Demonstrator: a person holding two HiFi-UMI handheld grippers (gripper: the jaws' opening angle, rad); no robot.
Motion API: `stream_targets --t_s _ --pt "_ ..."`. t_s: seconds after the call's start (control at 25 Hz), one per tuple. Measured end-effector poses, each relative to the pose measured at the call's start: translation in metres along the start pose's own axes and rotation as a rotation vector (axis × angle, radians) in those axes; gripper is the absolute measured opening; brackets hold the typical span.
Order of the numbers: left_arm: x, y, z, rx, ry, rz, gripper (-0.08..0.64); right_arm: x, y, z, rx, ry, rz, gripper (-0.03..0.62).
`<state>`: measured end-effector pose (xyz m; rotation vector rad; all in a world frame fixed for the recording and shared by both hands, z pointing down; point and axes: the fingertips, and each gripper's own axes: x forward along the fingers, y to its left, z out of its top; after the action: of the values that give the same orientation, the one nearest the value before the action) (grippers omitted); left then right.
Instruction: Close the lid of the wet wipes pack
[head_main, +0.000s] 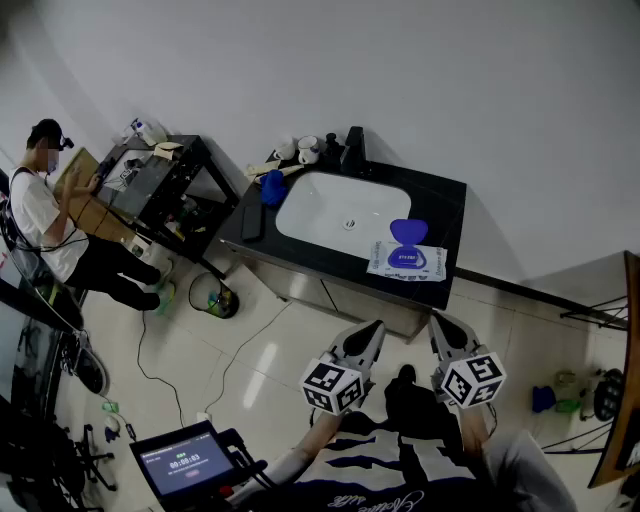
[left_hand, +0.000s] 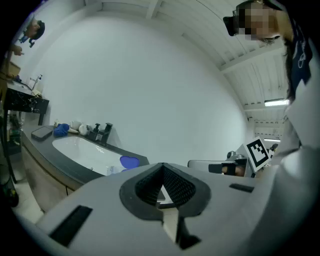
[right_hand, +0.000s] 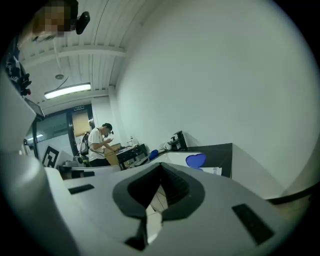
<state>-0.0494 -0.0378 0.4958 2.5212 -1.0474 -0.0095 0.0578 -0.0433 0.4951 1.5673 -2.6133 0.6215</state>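
Your left hand-held gripper (head_main: 369, 333) and right hand-held gripper (head_main: 446, 329) are closed, empty, well apart from the open-lidded wet wipes pack (head_main: 405, 262).

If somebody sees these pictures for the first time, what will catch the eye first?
The wet wipes pack lies on the dark counter, right of the white sink, its blue lid standing open. Low in the head view, the left tool and right tool hang above the floor, short of the counter, both with jaws together and empty. A person stands at the far left.
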Motion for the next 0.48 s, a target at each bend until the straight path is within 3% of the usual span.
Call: stream_targets --t_s 0.2,0.48 --pt "0.059 0.024 0.025 -0.015 -0.021 0.063 -0.001 0.037 -0.049 0.030 -0.005 0.029 0.050 -0.009" --pt "0.114 0.063 0.012 -0.031 0.038 0.158 0.000 0.090 -0.108 0.027 -0.008 0.093 0.121 -0.009"
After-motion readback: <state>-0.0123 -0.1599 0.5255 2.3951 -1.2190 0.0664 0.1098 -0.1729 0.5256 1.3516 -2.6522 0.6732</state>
